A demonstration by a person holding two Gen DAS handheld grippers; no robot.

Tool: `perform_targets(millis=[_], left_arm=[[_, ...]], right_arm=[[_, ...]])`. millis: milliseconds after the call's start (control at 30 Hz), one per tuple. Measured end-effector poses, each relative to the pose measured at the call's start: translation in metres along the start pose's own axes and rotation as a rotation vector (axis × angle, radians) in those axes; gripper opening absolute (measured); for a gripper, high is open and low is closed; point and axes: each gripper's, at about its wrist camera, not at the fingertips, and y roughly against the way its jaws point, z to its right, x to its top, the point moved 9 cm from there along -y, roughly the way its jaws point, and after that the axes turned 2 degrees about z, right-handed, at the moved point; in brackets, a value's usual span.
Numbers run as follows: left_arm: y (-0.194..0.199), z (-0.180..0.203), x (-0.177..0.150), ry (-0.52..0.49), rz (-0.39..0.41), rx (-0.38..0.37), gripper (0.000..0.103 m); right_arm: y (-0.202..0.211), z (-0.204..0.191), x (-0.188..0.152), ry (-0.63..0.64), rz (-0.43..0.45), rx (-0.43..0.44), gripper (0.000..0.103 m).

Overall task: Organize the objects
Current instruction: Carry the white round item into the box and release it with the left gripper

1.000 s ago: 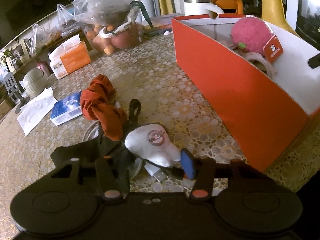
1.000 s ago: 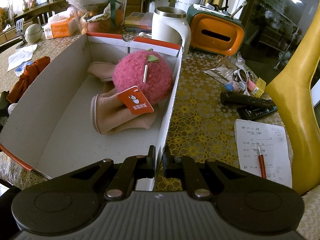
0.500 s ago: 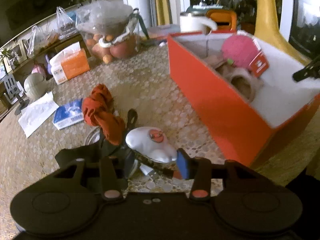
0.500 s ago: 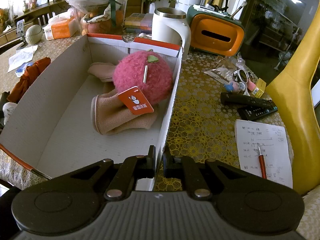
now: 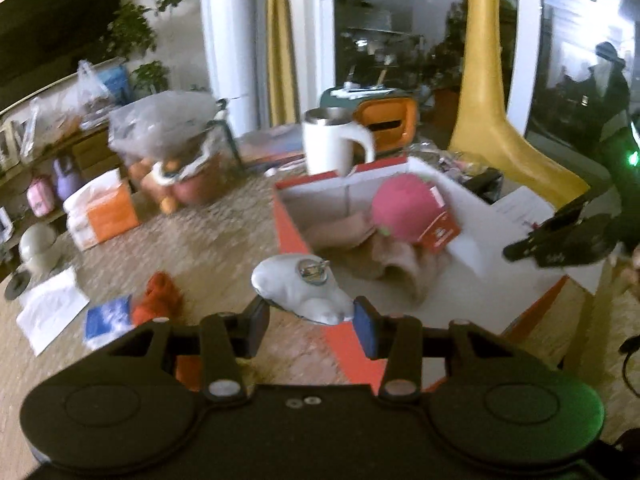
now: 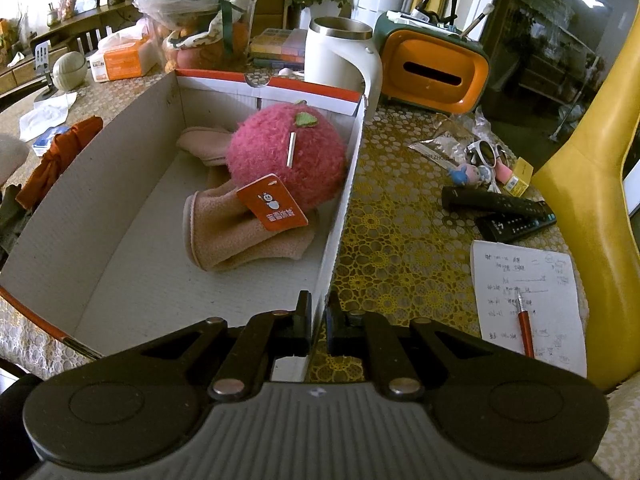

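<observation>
With the left gripper (image 5: 310, 322) pinching the white pouch (image 5: 298, 286) near the box (image 6: 80, 216) wall, held by the right gripper (image 6: 318, 322), a loose pinch may drop it outside.

The left gripper (image 5: 310, 320) points forward and downward, its jaws closed partway on a white pouch (image 5: 300, 286) that sits between the two pads, clear of the table. The right gripper (image 6: 318, 320) points steeply downward, its jaws pinched tight on the wall of the box (image 6: 338, 232). In the left wrist view, the right gripper appears at the right edge, clamped on that wall.
</observation>
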Motion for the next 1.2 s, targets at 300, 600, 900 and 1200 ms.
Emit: perform_targets(millis=[300,600,900,1200], left_arm=[[-0.047,0.049,0.030,-0.108,-0.079,-0.065,0.044],[-0.106,0.063,0.026,-0.183,-0.254,-0.029,0.044],[-0.150,0.066,0.017,-0.267,-0.377,0.030,0.044],[-0.168,0.078,-0.001,-0.305,-0.454,0.023,0.042]], right_arm=[[0.000,-0.001,0.001,-0.002,0.000,0.002,0.006],[0.000,-0.002,0.002,-0.011,0.001,0.013,0.007],[0.000,0.000,0.002,-0.021,0.003,0.026,0.007],[0.000,0.004,0.001,-0.030,0.002,0.038,0.007]])
